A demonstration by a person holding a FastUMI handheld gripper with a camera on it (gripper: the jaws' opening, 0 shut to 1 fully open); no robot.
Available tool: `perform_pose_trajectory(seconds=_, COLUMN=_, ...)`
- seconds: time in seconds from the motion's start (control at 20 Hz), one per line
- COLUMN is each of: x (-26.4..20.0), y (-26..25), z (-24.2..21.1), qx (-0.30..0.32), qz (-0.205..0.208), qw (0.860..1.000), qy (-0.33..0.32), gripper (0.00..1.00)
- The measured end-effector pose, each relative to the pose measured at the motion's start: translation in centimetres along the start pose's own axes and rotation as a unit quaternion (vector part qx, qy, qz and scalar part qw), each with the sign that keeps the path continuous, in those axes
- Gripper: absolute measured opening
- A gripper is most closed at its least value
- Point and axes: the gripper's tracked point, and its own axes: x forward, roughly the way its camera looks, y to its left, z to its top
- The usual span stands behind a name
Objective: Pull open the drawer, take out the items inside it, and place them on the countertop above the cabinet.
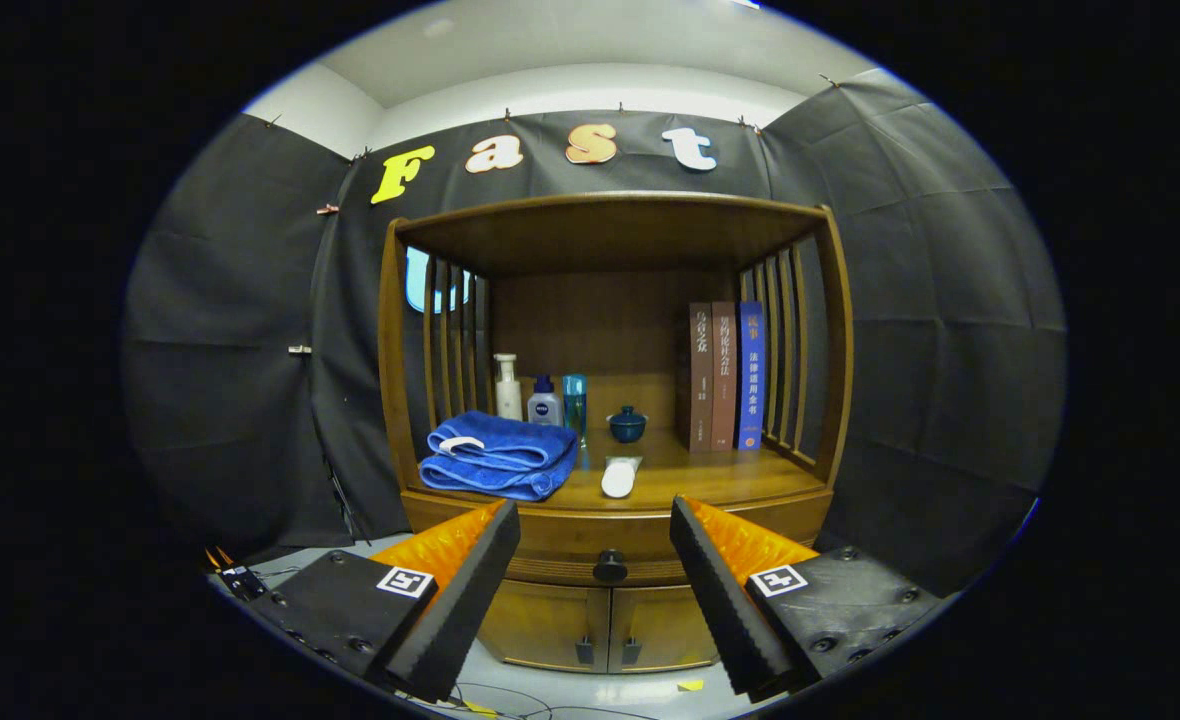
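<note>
Facing the claw [595,560] stands a wooden cabinet [610,400], its drawer [610,545] closed just beneath the surface [710,475], so whatever lies inside is hidden. The claw's fingers are spread wide and hold nothing; the drawer's dark round knob [610,566] sits between the fingertips, a little beyond them.

At 9 o'clock from the surface's middle lies a folded blue towel [498,458], the biggest loose thing there. At 3 o'clock three books [723,375] stand upright against the slatted side. Toward 11 o'clock, behind the towel, stand a white pump bottle [508,388], a small bottle with a blue cap [545,402] and a slim teal bottle [574,402], close together. Near 12 o'clock sits a small blue lidded cup [627,424], and at 6 o'clock, near the front edge, a white tube [620,476] lies flat. Below the drawer are two small doors [605,625].

The drawer looks stiff and solid, likely moderately heavy on wooden runners; the knob is the one place to take hold. It is small, round and smooth, so I judge it could slip unless the fingers close squarely on its sides and the pull runs straight out.
</note>
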Motion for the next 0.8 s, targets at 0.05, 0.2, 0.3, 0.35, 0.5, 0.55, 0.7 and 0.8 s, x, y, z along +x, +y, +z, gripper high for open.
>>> perform_pose_trajectory(seconds=0.05, x=-0.5, y=-0.3, z=0.7, qx=0.0, qz=-0.002, qw=1.0, qy=0.0, gripper=0.99)
perform_pose_trajectory(seconds=0.2, x=-2.0, y=-1.2, z=2.8, qx=0.008, qz=-0.004, qw=1.0, qy=0.001, gripper=0.99)
perform_pose_trajectory(seconds=0.3, x=-2.8, y=-1.8, z=3.8, qx=0.016, qz=-0.004, qw=1.0, qy=0.006, gripper=0.99)
perform_pose_trajectory(seconds=0.35, x=-3.2, y=-1.9, z=4.4, qx=0.023, qz=-0.003, qw=1.0, qy=0.009, gripper=0.99)
perform_pose_trajectory(seconds=0.5, x=-4.0, y=-2.9, z=6.3, qx=0.024, qz=-0.004, qw=1.0, qy=0.006, gripper=0.99)
perform_pose_trajectory(seconds=0.55, x=-4.5, y=-3.3, z=6.8, qx=0.018, qz=-0.008, qw=1.0, qy=0.008, gripper=0.99)
perform_pose_trajectory(seconds=0.7, x=-5.2, y=-4.0, z=8.4, qx=0.008, qz=-0.012, qw=1.0, qy=0.006, gripper=0.99)
perform_pose_trajectory(seconds=0.8, x=-5.5, y=-4.2, z=9.5, qx=0.015, qz=-0.008, qw=1.0, qy=0.005, gripper=0.99)
